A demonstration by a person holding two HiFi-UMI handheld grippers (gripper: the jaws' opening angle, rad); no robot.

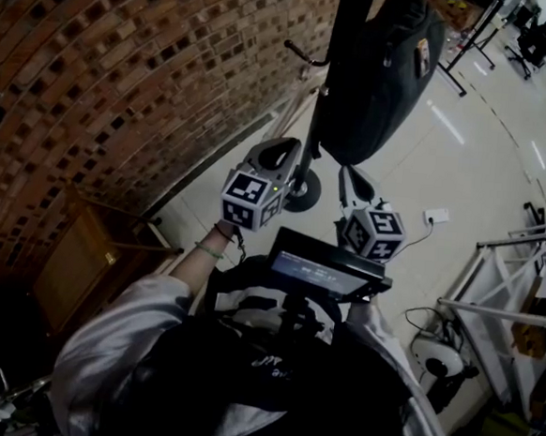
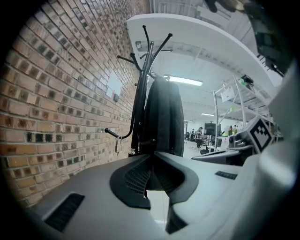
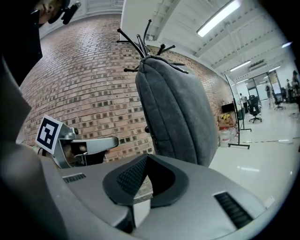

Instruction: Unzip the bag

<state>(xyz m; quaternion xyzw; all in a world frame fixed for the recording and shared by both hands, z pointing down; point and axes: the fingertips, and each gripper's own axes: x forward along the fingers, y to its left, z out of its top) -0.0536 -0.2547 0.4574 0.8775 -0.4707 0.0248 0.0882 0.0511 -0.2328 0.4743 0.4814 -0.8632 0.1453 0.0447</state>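
A dark grey bag hangs from a black coat stand in front of me. My left gripper is held below and left of the bag, a short way from it, and touches nothing. In the left gripper view its jaws meet at the tips, with the bag straight ahead. My right gripper is just under the bag's lower end, also apart from it. In the right gripper view its jaws are shut and empty, and the bag fills the middle.
A brick wall runs along the left, with a wooden cabinet at its foot. The stand's round base sits on the pale floor. White metal shelving stands at the right, with a white power strip on the floor.
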